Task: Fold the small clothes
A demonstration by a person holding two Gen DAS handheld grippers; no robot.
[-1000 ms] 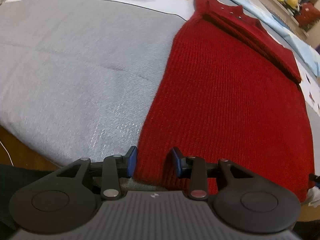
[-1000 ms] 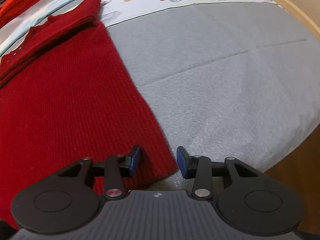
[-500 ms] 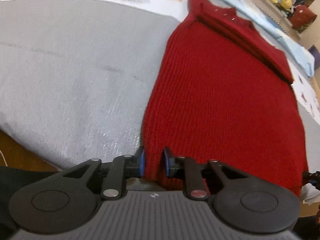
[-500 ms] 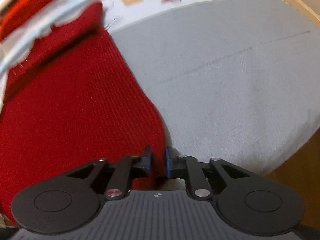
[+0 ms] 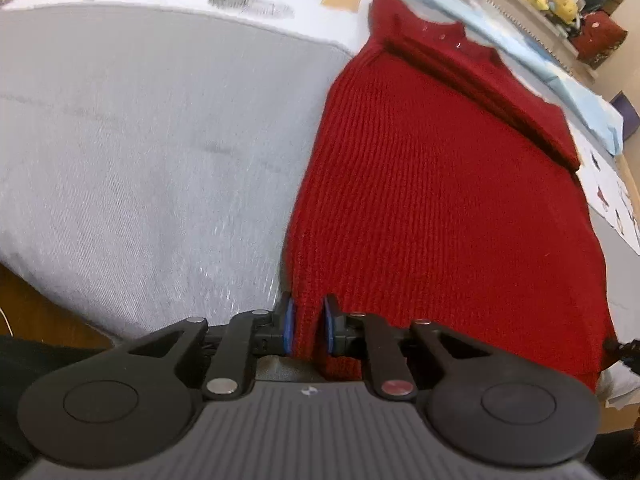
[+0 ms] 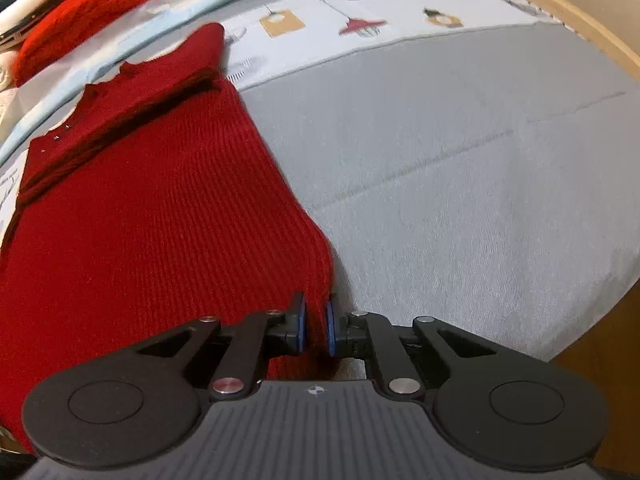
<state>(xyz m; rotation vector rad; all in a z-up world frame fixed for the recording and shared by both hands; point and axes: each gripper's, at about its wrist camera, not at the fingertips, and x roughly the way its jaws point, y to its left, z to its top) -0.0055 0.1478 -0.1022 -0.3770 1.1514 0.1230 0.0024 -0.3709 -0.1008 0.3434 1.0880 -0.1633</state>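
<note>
**Both grippers clamped on the hem corners, fold not yet started**

Left gripper [image 5: 307, 330] has just closed down, jaws nearly together, with the near-left corner of the red knit sweater [image 5: 440, 200] pinched between the blue pads [image 5: 289, 330]. Right gripper [image 6: 314, 330] same story: just closed, nearly shut, with the near-right hem corner bunched up between its pads [image 6: 330, 332]. Knit visibly fills both gaps, so I read both as real grips, not misses.

Sweater lies flat, lengthwise, hem towards the grippers and neckline at the far end. The sleeves look already folded across the top as a darker band [image 6: 132, 120]; can't tell exactly how they're layered. The body is smooth, no big wrinkles.

Why the corners: holding both ends of the hem keeps that edge straight, so it can be carried up and over towards the collar as one line. Both tools point steeply down, which suits a pinch off a flat surface.

Underneath: grey sheet [image 5: 140, 160] over the bed, printed bedding [image 6: 400, 8] beyond the collar. More red fabric [image 6: 88, 20] sits piled further back, apart from this one. Wooden edge [image 6: 580, 8] at the right.

Likely next: lift evenly. Uneven height would skew the fold.
</note>
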